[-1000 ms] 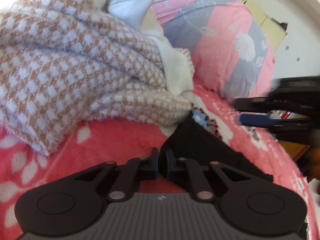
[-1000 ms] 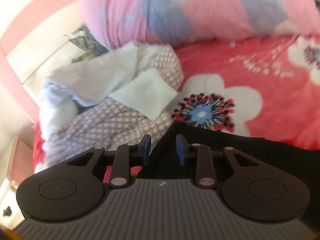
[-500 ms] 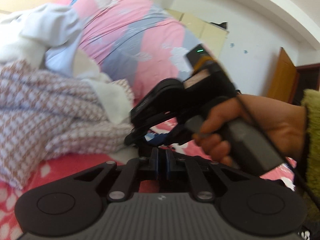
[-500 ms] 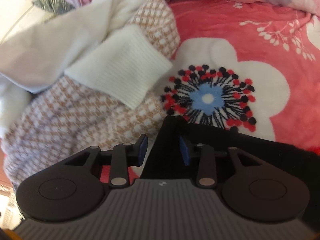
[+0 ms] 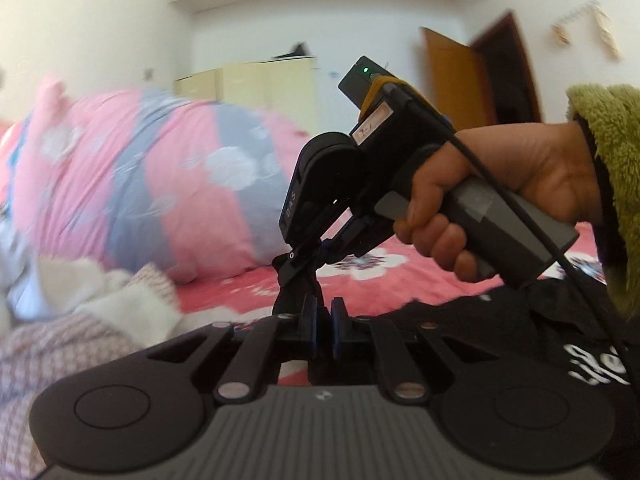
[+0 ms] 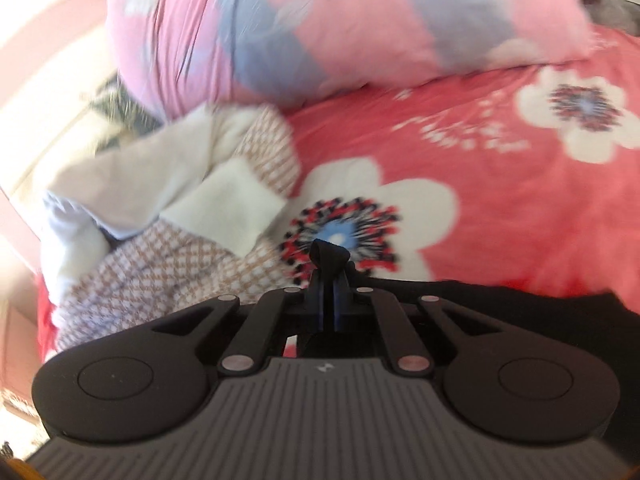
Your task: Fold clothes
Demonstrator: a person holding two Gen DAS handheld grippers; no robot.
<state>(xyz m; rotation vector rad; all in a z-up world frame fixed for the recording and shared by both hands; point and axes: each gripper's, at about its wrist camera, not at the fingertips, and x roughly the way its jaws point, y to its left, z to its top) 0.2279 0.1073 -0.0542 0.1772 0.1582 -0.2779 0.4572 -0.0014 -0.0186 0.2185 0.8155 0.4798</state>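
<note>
Bedding fills both views: a coral-red fleece blanket printed with big white flowers (image 6: 500, 216) covers the bed; across its far side lies a long pink and grey-blue quilted bolster (image 6: 320, 28), blurred in both views; to the left sits a heap of unfolded laundry, with a brown-and-white houndstooth knit garment (image 6: 168, 264) under a cream ribbed cuff (image 6: 228, 208) and pale white cloth behind; nearest the cameras spreads a black garment with white lettering (image 5: 520, 320), lying on the blanket with one corner drawn up off it. A person's right hand (image 5: 500, 196), in a fuzzy olive-green sleeve (image 5: 612, 168), grips the grey handle of the right gripper (image 6: 328, 308); its blue-padded jaws are closing, pressed nearly together on a small raised fold of the black garment that pokes up past the pads, in front of the blanket's red, black and blue flower centre. The left gripper (image 5: 323, 330) points almost level across the bed; its jaws stand very narrow, pinching black fabric just below the right gripper's tips, so both claws hold the same corner close together.
</note>
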